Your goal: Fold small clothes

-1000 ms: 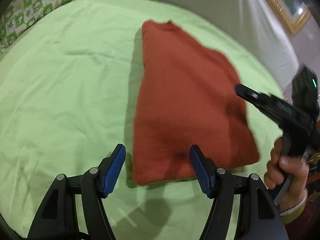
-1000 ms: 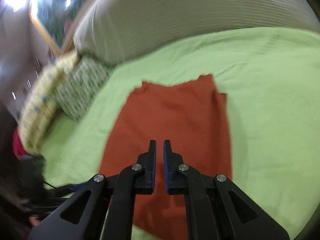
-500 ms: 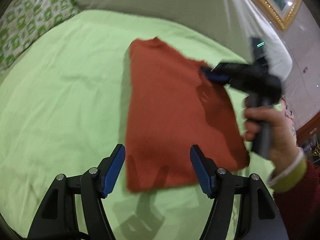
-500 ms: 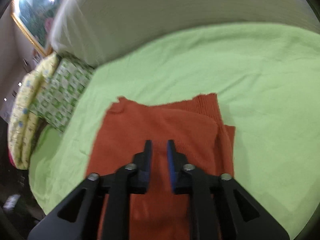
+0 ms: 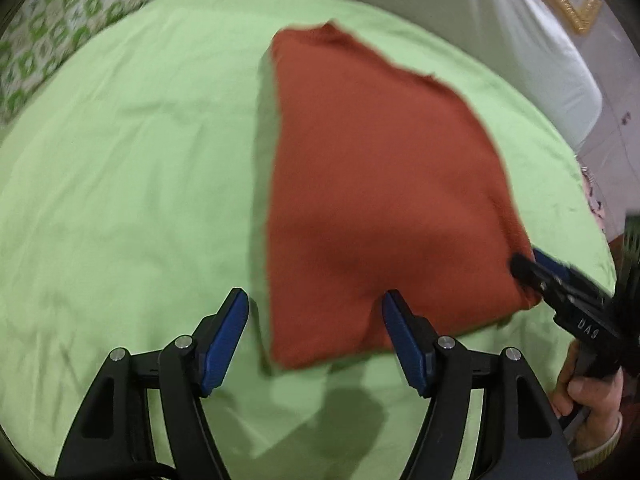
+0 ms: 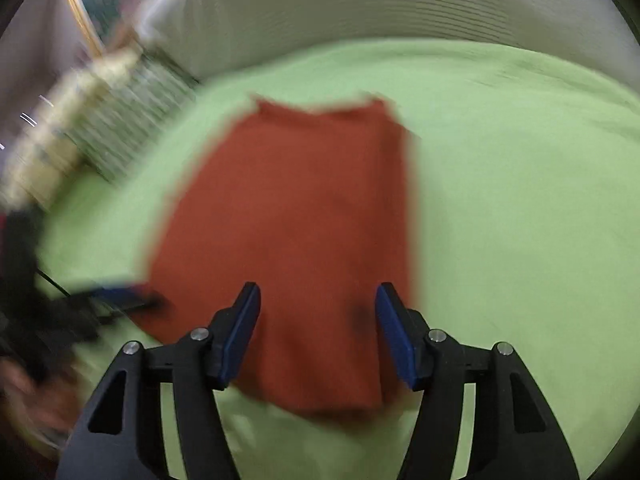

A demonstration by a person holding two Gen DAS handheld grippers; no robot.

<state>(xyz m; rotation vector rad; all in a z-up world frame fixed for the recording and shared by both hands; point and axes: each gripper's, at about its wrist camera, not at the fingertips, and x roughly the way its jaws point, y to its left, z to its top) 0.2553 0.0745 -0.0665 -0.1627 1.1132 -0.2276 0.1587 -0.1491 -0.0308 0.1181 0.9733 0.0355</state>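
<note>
Now the right gripper (image 6: pixel 318 332), pinched shut a moment ago, gapes wide over the near edge of the rust sweater (image 5: pixel 384 200) on the green sheet (image 5: pixel 132 160), like the open left gripper (image 5: pixel 316 340), so another fold seems next

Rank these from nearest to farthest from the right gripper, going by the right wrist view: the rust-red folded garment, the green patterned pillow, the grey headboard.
1. Rust-red folded garment: directly ahead, its near edge between the open right gripper's fingers.
2. Green patterned pillow: farther, up left.
3. Grey headboard: farthest, across the back.
</note>
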